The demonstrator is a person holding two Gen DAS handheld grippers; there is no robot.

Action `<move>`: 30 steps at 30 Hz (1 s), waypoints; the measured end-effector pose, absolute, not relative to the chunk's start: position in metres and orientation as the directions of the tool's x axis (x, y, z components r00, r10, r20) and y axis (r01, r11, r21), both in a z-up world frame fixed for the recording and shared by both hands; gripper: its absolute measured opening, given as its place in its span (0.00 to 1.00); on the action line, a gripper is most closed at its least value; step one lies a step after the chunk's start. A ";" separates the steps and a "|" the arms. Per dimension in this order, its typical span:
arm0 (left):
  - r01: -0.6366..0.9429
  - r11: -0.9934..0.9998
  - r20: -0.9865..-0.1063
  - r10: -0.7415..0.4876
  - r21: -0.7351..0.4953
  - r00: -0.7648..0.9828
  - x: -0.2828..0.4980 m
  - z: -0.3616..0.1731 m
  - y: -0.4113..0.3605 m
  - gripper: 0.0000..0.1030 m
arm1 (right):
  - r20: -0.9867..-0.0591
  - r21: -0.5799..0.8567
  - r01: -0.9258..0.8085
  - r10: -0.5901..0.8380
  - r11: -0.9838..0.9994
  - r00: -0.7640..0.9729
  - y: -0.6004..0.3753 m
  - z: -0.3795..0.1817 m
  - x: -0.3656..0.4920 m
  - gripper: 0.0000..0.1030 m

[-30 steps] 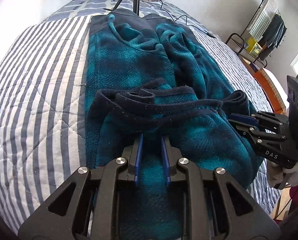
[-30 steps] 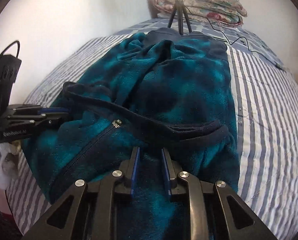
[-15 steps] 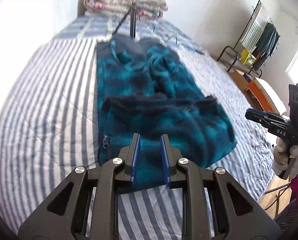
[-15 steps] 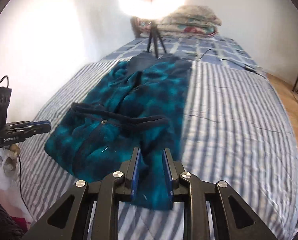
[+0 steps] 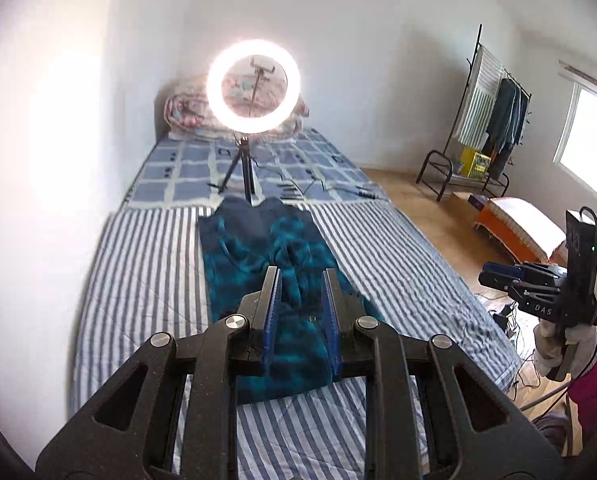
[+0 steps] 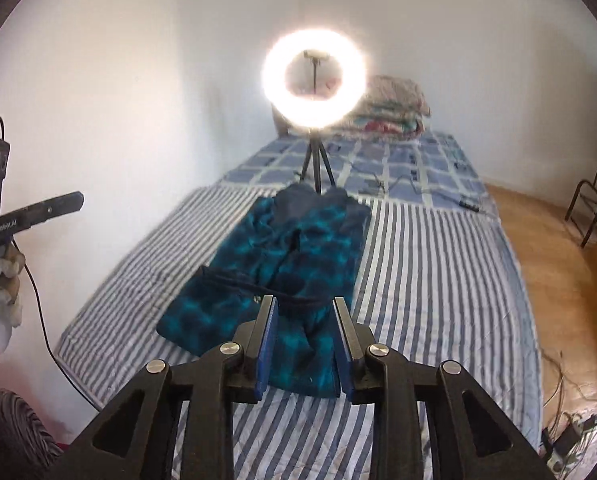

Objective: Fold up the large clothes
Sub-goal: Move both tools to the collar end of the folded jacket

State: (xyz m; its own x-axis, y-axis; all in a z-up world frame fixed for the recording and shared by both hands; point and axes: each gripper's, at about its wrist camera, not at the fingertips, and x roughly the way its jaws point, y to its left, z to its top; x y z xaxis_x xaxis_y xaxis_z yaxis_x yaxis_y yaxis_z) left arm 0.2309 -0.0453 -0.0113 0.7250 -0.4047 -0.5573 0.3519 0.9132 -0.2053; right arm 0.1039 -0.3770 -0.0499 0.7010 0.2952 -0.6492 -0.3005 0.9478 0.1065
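Left gripper (image 5: 300, 278) hangs above the bed (image 5: 138, 288), jaws slightly apart with nothing between them, pads clear of any cloth. Right gripper (image 6: 303, 306) also above the bed, its jaws are opening, nothing pinched between them either; the fabric seen in the gap lies on the bed below. Teal fleece garment (image 6: 282, 280) lies on the striped part of the bed, running lengthwise toward the ring light (image 6: 314, 80), whose tripod stands at the garment's far end. Near end of the garment is doubled over onto itself: a dark hem edge crosses the cloth partway up and a thicker layer sits below it, so one fold from the near end looks done. Sides look turned in toward the middle too, a rumpled seam runs down the centre, but can't tell for sure how many layers. Far part is flat, a dark navy collar or waistband area at the top. Judgement: task partly done, roughly midway; the bundle is still long, likely needs one more fold bringing an end over, plus smoothing of the lumpy middle. Neither gripper touches the garment now. In the left view the right gripper appears off to the side, over the floor beside the bed.
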 end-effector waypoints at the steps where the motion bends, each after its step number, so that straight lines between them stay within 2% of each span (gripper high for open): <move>1: 0.348 0.915 -0.556 -0.402 -0.205 0.728 0.229 -0.003 -0.044 0.20 | -0.640 0.095 -0.301 0.290 0.949 0.712 -0.377 -0.041 0.101 0.26; 8: 0.303 0.930 -0.542 -0.369 -0.210 0.755 0.227 0.052 -0.024 0.20 | -0.587 0.069 -0.316 0.294 0.946 0.754 -0.374 0.012 0.095 0.26; 13: 0.298 0.925 -0.530 -0.379 -0.235 0.758 0.246 0.070 -0.014 0.20 | -0.570 0.051 -0.329 0.298 0.943 0.766 -0.368 0.033 0.110 0.27; 14: 0.299 0.922 -0.534 -0.386 -0.246 0.752 0.255 0.071 -0.012 0.20 | -0.570 0.053 -0.327 0.298 0.943 0.766 -0.368 0.035 0.116 0.28; 15: 0.294 0.922 -0.537 -0.386 -0.252 0.751 0.264 0.070 -0.010 0.25 | -0.571 0.058 -0.327 0.300 0.943 0.764 -0.367 0.036 0.120 0.29; 17: 0.288 0.921 -0.540 -0.387 -0.262 0.747 0.286 0.063 -0.007 0.36 | -0.576 0.065 -0.329 0.305 0.942 0.759 -0.366 0.035 0.136 0.32; 24: 0.284 0.911 -0.602 -0.411 -0.299 0.684 0.386 0.010 -0.013 0.37 | -0.605 0.071 -0.330 0.304 0.941 0.736 -0.366 0.011 0.206 0.48; 30: 0.241 0.896 -0.645 -0.437 -0.372 0.627 0.471 -0.056 -0.013 0.37 | -0.658 0.116 -0.291 0.293 0.950 0.693 -0.378 -0.039 0.286 0.48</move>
State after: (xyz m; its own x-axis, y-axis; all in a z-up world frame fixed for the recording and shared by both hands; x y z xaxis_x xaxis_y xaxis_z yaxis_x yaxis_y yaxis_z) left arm 0.4709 -0.0133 -0.0558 0.6269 -0.4367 -0.6452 0.2410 0.8962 -0.3725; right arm 0.2859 -0.3778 -0.0389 0.6934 0.2927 -0.6585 -0.2905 0.9498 0.1162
